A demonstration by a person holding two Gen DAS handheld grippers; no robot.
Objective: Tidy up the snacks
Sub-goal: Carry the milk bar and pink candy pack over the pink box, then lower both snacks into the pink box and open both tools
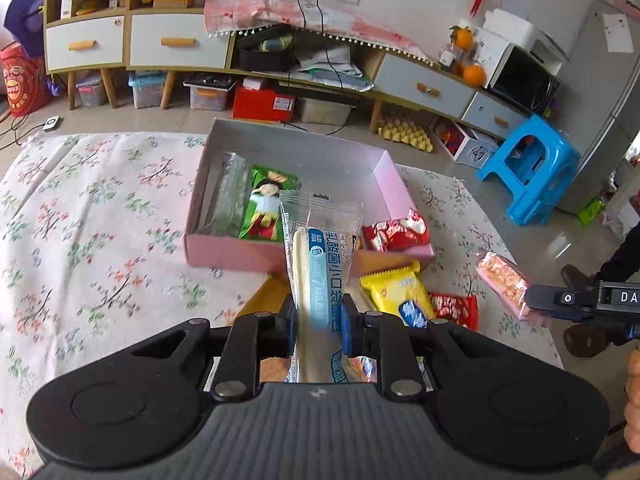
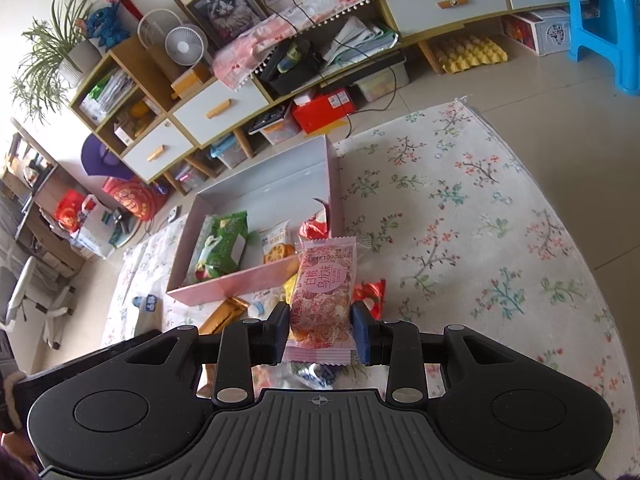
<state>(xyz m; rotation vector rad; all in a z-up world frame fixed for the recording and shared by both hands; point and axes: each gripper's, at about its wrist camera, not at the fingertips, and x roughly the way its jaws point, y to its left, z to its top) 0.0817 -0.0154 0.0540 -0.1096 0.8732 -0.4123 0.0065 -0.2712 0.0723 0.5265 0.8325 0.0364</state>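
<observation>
Right now the blue-striped bread packet (image 1: 318, 280) stands upright between the blue pads of the left gripper (image 1: 319, 322), whose jaws are clamped on its lower half, the clear top of the wrapper rising toward twelve o'clock in front of the pink box (image 1: 224, 246). Meanwhile the pink peach-oolong snack bar (image 2: 322, 300) is pinched the same way in the right gripper (image 2: 321, 332), jaws closed against both of its sides; from the left wrist view that bar (image 1: 505, 280) and the gripper tip holding it show at about three o'clock, well apart from the bread packet. Inside the pink box lie a green cartoon-figure packet (image 1: 266, 208) and, just beside it at nine o'clock, a clear wrapped packet (image 1: 230, 196); the right wrist view adds a small waffle-print packet (image 2: 276, 242) near the box's middle. Loose snacks sit on the floral tablecloth (image 1: 100, 240) just outside the box's near wall: a red-and-white packet (image 1: 396, 234) leaning at the box's corner, a yellow biscuit packet (image 1: 396, 292), a red wrapper (image 1: 456, 308) at its three o'clock, and a gold packet (image 2: 224, 312). Beyond the table, a blue plastic stool (image 1: 528, 172) stands on the tiled floor at two o'clock.
</observation>
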